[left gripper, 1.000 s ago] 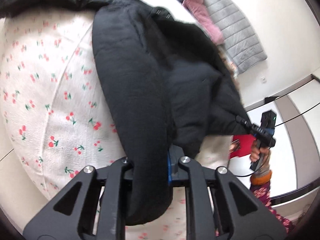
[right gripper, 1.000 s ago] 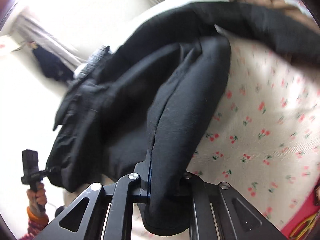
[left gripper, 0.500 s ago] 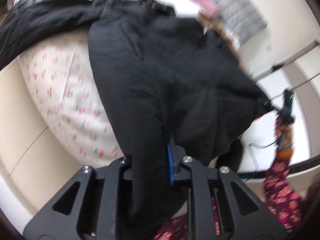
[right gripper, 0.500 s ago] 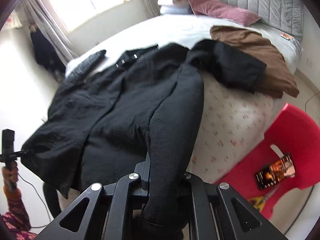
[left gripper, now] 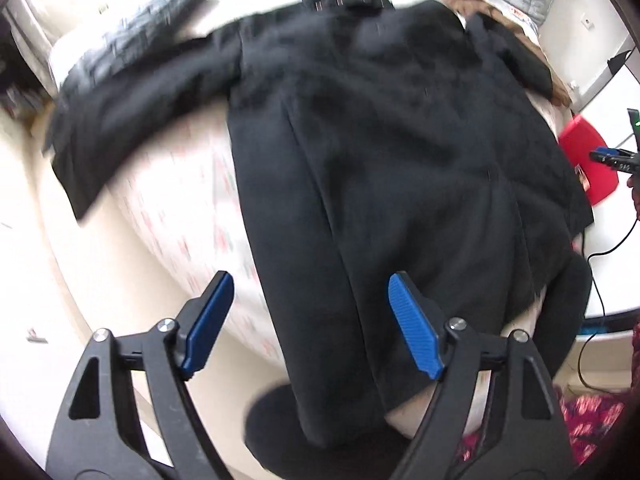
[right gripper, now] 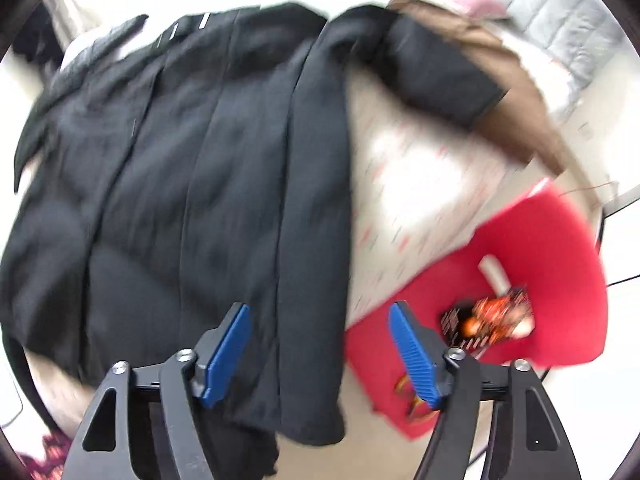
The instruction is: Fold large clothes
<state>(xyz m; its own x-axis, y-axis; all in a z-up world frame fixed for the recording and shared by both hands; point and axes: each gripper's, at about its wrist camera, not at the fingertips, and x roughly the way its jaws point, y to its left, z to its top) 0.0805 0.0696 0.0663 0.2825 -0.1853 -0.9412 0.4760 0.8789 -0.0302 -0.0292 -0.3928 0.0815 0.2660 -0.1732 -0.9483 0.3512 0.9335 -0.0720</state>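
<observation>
A large black coat (left gripper: 380,140) lies spread over the bed, its hem hanging over the near edge and its sleeves out to both sides. It also fills the right wrist view (right gripper: 192,168). My left gripper (left gripper: 310,320) is open and empty, held back from the hanging hem. My right gripper (right gripper: 320,344) is open and empty above the hem's right corner. Both views are blurred.
The bed (left gripper: 180,208) has a white cherry-print sheet (right gripper: 416,184). A brown garment (right gripper: 512,84) lies at its right under a black sleeve. A red chair (right gripper: 520,280) with small items stands beside the bed. A dark quilted garment (left gripper: 132,40) lies at the far left.
Both grippers have opened and let go of the coat's hem. They have pulled back from the bed, and the coat now lies spread flat.
</observation>
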